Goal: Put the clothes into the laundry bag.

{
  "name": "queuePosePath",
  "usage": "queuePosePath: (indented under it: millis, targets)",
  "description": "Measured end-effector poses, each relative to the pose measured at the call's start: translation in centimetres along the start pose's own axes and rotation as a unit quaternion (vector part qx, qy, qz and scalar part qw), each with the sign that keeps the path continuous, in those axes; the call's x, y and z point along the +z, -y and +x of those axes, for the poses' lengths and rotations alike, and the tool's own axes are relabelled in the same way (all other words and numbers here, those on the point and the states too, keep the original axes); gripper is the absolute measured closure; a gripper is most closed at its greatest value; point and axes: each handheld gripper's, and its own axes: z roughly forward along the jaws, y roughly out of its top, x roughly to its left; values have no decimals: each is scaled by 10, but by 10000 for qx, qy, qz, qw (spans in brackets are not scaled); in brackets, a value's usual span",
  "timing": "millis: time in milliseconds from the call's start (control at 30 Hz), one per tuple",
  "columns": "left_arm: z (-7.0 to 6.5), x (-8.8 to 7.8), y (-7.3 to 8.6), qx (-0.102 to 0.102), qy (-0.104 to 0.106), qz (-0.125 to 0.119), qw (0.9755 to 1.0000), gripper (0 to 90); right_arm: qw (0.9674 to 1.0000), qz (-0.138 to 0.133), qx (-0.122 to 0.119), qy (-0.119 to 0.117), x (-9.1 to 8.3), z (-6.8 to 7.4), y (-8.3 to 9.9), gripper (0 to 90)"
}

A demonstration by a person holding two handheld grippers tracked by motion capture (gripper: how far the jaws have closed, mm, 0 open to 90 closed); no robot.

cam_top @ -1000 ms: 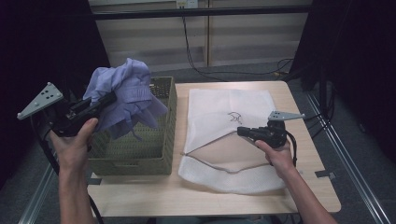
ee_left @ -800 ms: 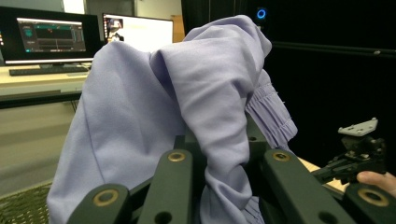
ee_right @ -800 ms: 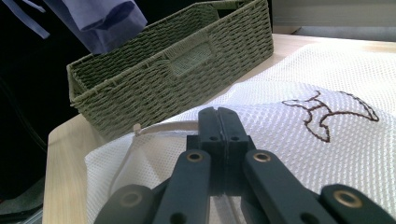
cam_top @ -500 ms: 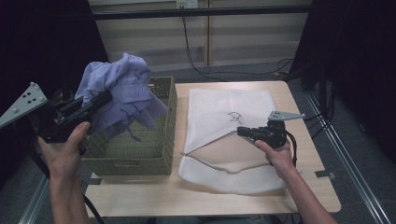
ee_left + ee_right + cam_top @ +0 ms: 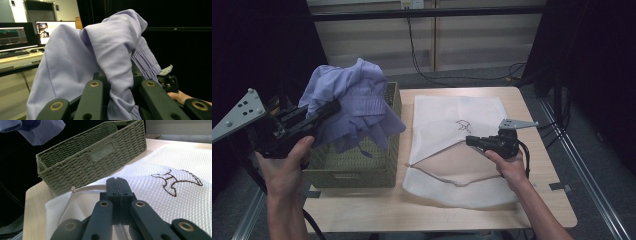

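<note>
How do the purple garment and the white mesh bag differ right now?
The purple garment hangs bunched in the air above the green basket; the mesh bag lies spread flat on the table. The garment is plain lilac cloth, while the bag is white netting with a small dark embroidered mark. The left gripper grips the garment in a wad; the right gripper pinches only the bag's opening edge. Both are soft fabric, each clamped by one gripper.

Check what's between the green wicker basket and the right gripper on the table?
In the high view, only the white mesh bag lies between basket and right gripper, which is shut on the bag's upper layer.
</note>
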Motion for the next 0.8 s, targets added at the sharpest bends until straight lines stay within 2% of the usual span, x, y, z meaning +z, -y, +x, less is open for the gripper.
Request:
queuePosePath:
  millis: [200,267,367,467,533,800]
  targets:
    - [-13,5,-5,0,237,-60,9997,792,10000,13,-19,-10,1,0,0,900]
    - [-15,7,-6,76,321,36,9994,792,10000,26,-9,-17,1,1,0,900]
    - [-17,13,-5,-92,583,-22,9983,791,10000,33,-20,-21,2,1,0,900]
    - [-21,18,-4,-30,645,56,9979,792,10000,35,-23,-25,2,1,0,900]
    - [-24,22,-4,-82,677,52,9977,791,10000,36,-18,-30,2,1,0,900]
    - [-34,35,-4,-74,894,98,9959,791,10000,50,-27,-53,3,1,0,900]
